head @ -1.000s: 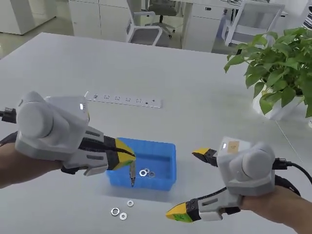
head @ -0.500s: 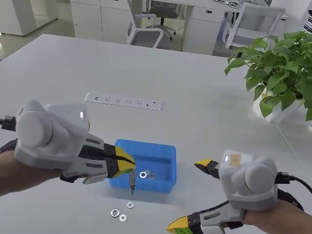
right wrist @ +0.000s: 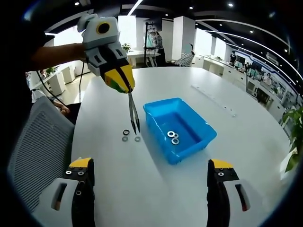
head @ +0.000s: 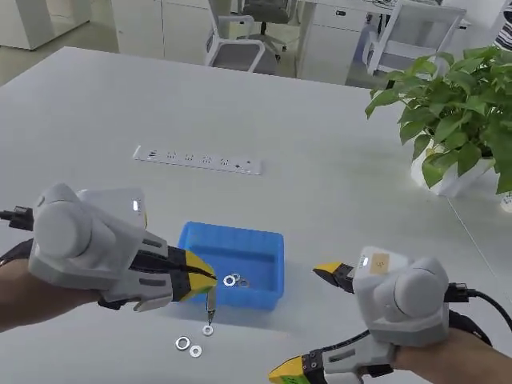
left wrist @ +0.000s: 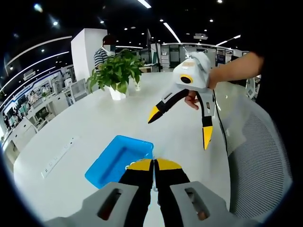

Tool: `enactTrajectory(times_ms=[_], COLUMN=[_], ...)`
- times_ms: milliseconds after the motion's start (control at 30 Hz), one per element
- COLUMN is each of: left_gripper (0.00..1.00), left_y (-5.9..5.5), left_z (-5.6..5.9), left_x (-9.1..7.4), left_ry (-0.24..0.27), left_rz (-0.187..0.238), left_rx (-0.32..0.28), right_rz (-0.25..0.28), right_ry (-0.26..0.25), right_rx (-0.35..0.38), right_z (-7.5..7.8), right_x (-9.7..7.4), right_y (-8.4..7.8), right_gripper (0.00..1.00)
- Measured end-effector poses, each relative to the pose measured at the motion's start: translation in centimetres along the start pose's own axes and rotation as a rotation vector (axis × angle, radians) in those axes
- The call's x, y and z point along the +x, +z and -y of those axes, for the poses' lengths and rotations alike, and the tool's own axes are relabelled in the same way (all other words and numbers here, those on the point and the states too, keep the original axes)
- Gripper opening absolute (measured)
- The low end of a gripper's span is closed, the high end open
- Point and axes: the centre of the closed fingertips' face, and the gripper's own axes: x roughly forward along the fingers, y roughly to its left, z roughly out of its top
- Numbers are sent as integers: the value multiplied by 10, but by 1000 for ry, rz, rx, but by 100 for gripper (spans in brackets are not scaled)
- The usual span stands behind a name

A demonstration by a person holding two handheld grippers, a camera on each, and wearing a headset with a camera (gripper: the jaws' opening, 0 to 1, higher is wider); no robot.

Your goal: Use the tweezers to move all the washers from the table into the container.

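Note:
My left gripper is shut on metal tweezers, which point down in front of the blue container. The tweezer tips hang just over one of three washers lying on the table; whether they touch it I cannot tell. More washers lie inside the container. My right gripper is held open to the right of the container, with nothing between its jaws. In the left gripper view the yellow jaw tips are pressed together, with the right gripper open beyond them.
A white power strip lies behind the container. A potted plant stands at the far right of the table. A mesh chair sits at the table's near edge. Office chairs stand beyond the far edge.
My left gripper has carried the tweezers back from over the container and lowered them to the washers on the table. The right gripper has stayed open in about the same place.

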Motion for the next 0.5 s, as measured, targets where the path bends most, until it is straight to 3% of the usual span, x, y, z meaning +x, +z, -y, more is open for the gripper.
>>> enactTrajectory(times_ms=[500], left_gripper=[5], left_y=[-13], left_z=[3], left_x=[3], left_ry=[-7], left_rz=[-11], left_rx=[-28], right_rz=[-16], right_ry=[9], right_rx=[3], right_z=[-4], right_x=[2], right_y=[-6], right_gripper=[100])
